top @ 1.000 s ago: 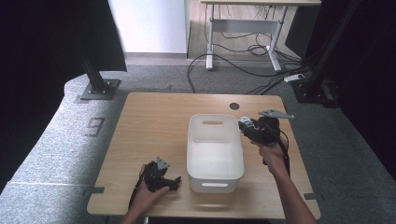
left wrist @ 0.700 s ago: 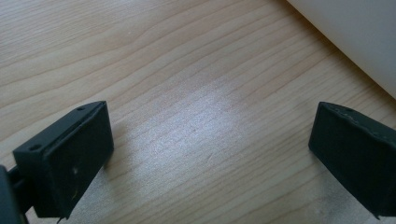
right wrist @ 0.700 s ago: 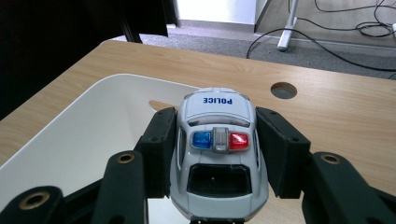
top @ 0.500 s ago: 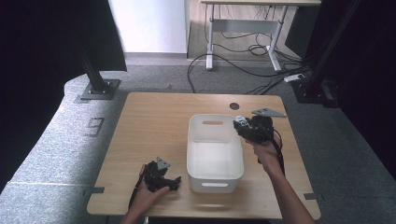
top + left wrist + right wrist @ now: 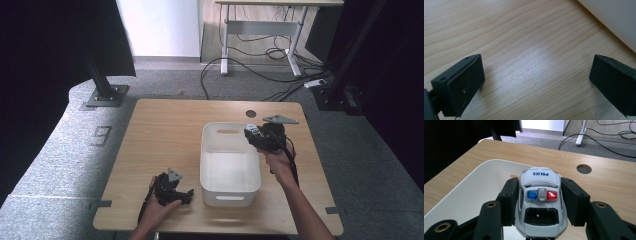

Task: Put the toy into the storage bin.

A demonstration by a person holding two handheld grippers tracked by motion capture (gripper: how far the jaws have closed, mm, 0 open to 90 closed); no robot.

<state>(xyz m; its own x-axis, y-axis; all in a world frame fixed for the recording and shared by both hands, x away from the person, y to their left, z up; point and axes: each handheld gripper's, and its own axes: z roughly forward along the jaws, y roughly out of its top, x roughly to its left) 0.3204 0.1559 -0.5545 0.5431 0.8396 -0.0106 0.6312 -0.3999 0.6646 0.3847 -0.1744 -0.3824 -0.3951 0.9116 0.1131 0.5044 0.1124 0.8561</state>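
Now our right hand-held gripper half-open, clamped on a toy police car over the white bin, left hand-held gripper wide open, empty, on the worktop.

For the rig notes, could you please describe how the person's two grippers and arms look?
Both the left gripper and the right gripper are black, with blocky rectangular jaws on arms with brass-ringed holes. Each carries a grey three-cornered plate and trails a black cable. Both forearms are bare, with no sleeves.

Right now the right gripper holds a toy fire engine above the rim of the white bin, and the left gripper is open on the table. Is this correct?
Not quite: the right gripper holds a toy police car, marked POLICE, as the right gripper view shows. It is above the rim of the white bin, and the left gripper is open.
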